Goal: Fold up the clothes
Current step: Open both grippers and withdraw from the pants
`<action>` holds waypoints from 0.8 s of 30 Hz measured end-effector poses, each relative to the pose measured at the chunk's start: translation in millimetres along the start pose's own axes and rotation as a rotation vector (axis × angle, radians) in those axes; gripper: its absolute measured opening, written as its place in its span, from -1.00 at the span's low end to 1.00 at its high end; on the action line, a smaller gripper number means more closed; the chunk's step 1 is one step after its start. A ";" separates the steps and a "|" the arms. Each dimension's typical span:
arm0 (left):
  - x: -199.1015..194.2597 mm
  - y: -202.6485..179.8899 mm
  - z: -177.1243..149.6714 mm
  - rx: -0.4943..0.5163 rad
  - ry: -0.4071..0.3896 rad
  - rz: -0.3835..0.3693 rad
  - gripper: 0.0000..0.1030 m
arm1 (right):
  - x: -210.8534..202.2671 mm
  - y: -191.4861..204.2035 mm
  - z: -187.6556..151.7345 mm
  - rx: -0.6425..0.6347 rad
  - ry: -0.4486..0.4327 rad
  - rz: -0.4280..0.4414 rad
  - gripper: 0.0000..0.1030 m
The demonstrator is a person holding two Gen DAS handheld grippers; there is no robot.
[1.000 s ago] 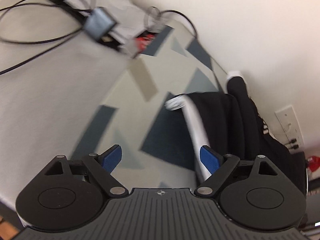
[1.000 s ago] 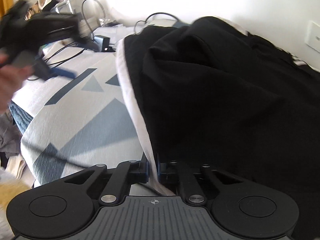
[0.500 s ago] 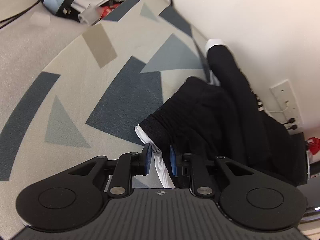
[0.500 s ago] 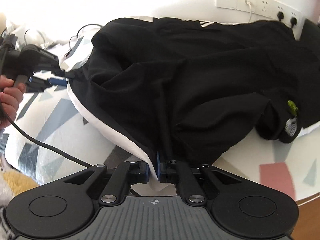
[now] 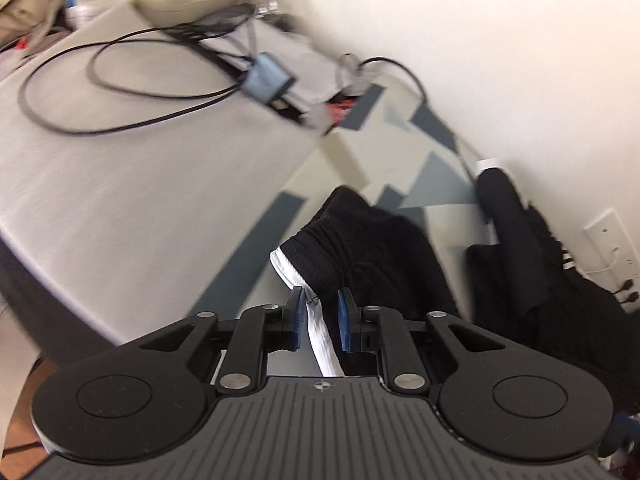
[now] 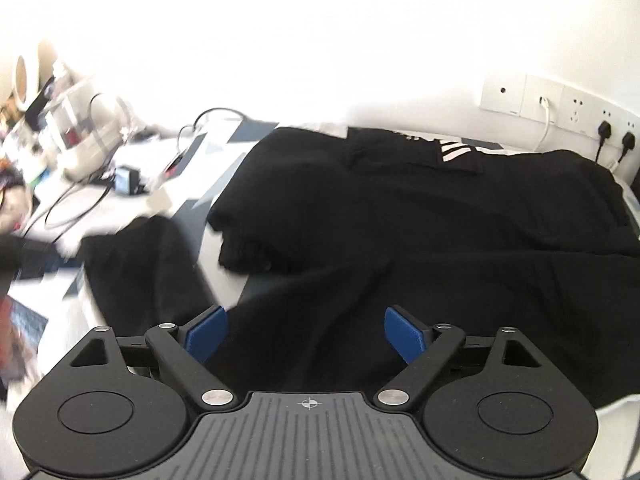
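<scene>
A black garment with a white side stripe (image 5: 384, 256) lies on a bed with a grey, blue and white geometric cover (image 5: 436, 168). My left gripper (image 5: 319, 316) is shut on the garment's black-and-white edge, which passes between its blue pads and is lifted off the bed. In the right wrist view the garment (image 6: 440, 216) spreads wide across the bed, with white print near the far edge. My right gripper (image 6: 306, 334) is open and empty just above the near part of the cloth.
Black cables and a grey charger block (image 5: 266, 80) lie on the plain sheet at the far left. Wall sockets with plugs (image 6: 576, 112) sit behind the bed. Clutter and white containers (image 6: 76, 140) stand at the far left. The bed's edge (image 5: 60, 280) drops off on the left.
My right gripper has let go of the garment's striped edge and opened. My left gripper, open a second ago, closed on the striped edge and has pulled it up and back.
</scene>
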State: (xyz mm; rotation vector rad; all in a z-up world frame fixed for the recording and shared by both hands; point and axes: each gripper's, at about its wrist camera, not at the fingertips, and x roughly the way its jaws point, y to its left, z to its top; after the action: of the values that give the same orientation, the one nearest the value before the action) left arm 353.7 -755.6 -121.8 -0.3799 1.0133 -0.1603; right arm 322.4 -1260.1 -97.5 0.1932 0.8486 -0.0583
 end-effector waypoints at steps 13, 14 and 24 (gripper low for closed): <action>-48.9 0.7 -26.4 -0.010 -0.083 0.218 0.21 | 88.5 -21.7 -19.2 -0.085 0.174 -0.079 0.51; -51.8 -7.1 -26.5 0.018 -0.098 0.226 0.32 | 90.7 -27.6 -22.7 -0.063 0.187 -0.071 0.52; -44.8 -114.4 -27.6 0.187 -0.106 0.251 0.76 | 26.7 -96.9 -28.0 0.156 -0.159 0.052 0.98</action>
State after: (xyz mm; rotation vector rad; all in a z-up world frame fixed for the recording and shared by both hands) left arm 311.8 -854.1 -55.5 -0.0880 0.9244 -0.0078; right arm 306.8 -1349.1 -149.8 0.3521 0.6804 -0.0901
